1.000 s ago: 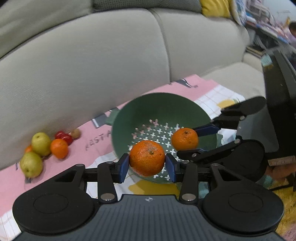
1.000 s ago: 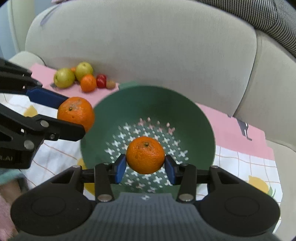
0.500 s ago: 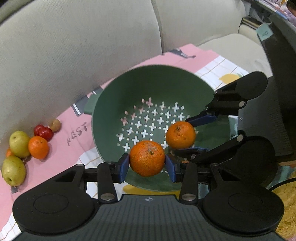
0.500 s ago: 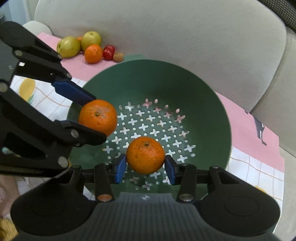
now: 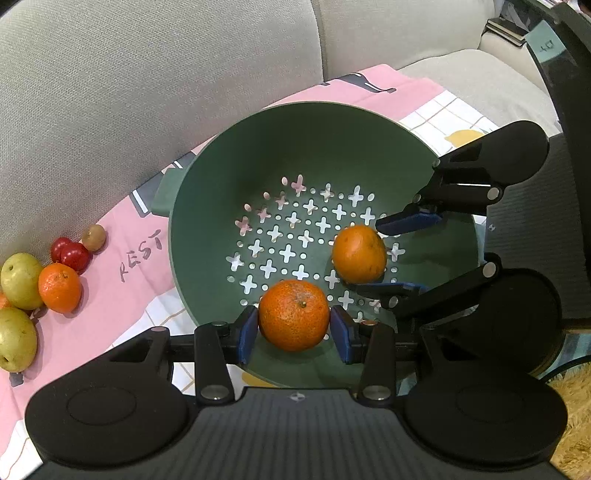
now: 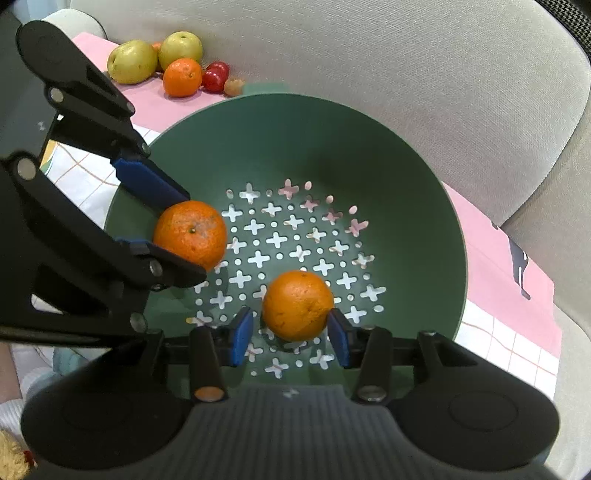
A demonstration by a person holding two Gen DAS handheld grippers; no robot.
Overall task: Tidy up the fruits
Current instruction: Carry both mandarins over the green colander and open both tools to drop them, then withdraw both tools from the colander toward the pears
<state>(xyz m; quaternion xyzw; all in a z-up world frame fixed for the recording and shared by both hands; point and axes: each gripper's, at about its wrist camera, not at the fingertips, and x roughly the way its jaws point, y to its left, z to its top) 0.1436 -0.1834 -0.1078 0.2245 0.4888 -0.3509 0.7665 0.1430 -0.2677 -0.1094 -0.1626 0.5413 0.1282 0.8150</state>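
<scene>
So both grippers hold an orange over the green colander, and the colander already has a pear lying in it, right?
Not quite. Both the left gripper and right gripper hold oranges over the green colander, but no pear lies inside; the pears sit on the pink cloth, as the right wrist view shows.

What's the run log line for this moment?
left claw: gripping orange | right claw: gripping second orange | both over green colander

A home, a living room by the look of it. A grey fabric sofa fills the background, its seat spread with a pink and checked cloth printed with cartoon shapes. On the cloth sit a green colander and loose fruit. Books are stacked beyond the sofa arm, and a shaggy yellow rug shows at the edge.
</scene>
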